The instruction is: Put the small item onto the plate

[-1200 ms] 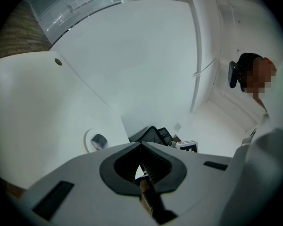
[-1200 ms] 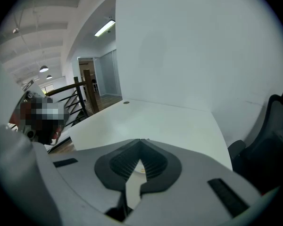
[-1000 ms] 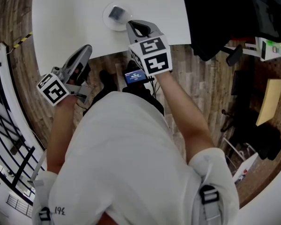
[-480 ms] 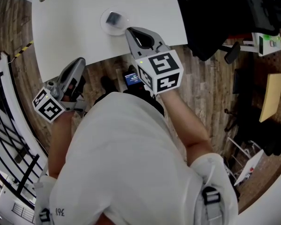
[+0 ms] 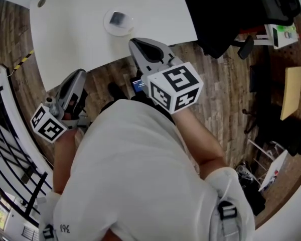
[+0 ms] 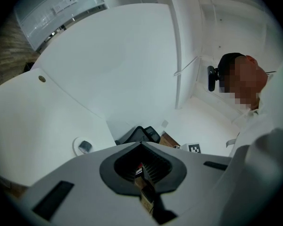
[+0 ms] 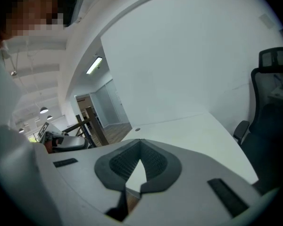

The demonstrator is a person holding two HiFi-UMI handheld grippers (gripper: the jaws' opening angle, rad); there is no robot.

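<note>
Floor: brown wood-plank floor (image 5: 215, 89) around and under the table.
Table: broad white tabletop (image 5: 80, 39) with a curved near edge, bare apart from the plate.
Chair: black office chair (image 5: 226, 14), just beside the table's right end.
Right gripper: the grey two-jaw right gripper (image 5: 133, 41) is clenched with nothing in it. Its ribbed pads meet at the tips (image 7: 140, 140). It hangs over the table's near edge, just short of the plate.
Left gripper: the grey two-jaw left gripper (image 5: 80, 73) is also clenched on nothing, its tips together (image 6: 141, 143). It is off the table, over the floor and well apart from the plate.
Plate: small round white plate (image 5: 107, 25), flat on the table near its front edge.
Small item: small dark-grey blocky piece (image 5: 117, 18), lying on the plate near its middle (image 6: 85, 146). By its place the task looks done.
Handling: probably light and stiff. It is too small to tell its surface. A low piece on a smooth plate may skid when nudged.
Where to hold: across its two short sides, with the jaws coming from above and the tips kept clear of the plate rim.
</note>
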